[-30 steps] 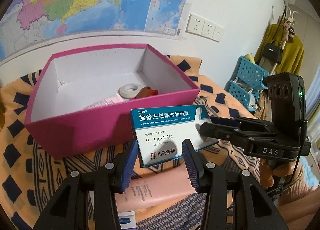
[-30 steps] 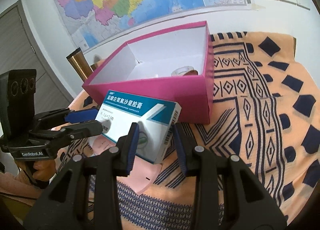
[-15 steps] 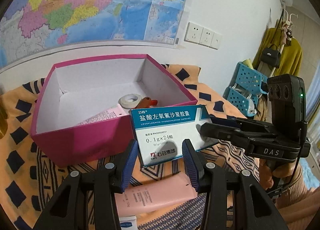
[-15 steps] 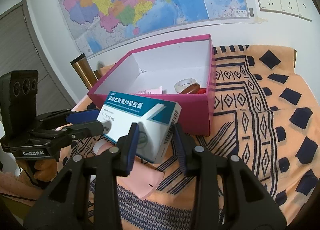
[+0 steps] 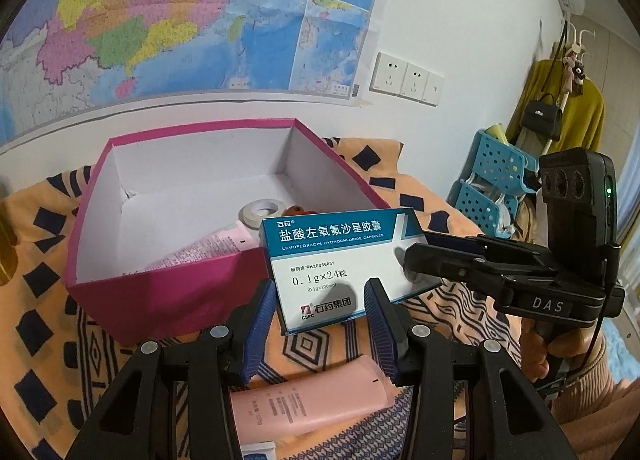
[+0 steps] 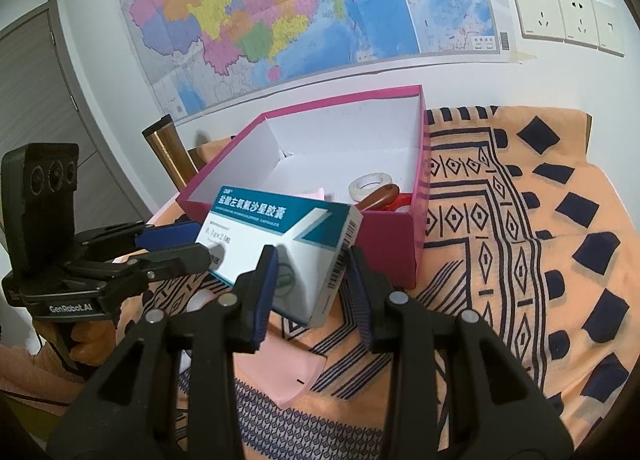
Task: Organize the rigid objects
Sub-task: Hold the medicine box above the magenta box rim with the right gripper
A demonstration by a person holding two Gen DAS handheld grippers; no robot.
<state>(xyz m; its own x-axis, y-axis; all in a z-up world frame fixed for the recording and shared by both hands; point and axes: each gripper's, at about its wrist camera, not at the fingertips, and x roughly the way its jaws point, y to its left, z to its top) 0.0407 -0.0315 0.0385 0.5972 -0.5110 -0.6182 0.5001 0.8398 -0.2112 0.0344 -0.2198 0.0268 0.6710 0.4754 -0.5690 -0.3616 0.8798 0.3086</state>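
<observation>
A blue and white medicine box (image 5: 340, 264) is held in the air between both grippers, just in front of the open pink box (image 5: 168, 292). My left gripper (image 5: 320, 300) is shut on its near end. My right gripper (image 6: 312, 264) is shut on its other end, and the medicine box also shows in the right wrist view (image 6: 280, 236). The pink box (image 6: 392, 248) holds a tape roll (image 5: 262, 211), a pink tube (image 5: 208, 248) and an orange-handled tool (image 6: 376, 197).
A pink tube (image 5: 304, 400) lies on the orange patterned cloth (image 6: 520, 260) below the grippers. A brass cylinder (image 6: 168, 151) stands left of the pink box. A blue plastic rack (image 5: 492, 183) is off to the right. A map covers the wall.
Both grippers have lifted the medicine box higher and slightly toward the pink box; more of the box's inside shows now.
</observation>
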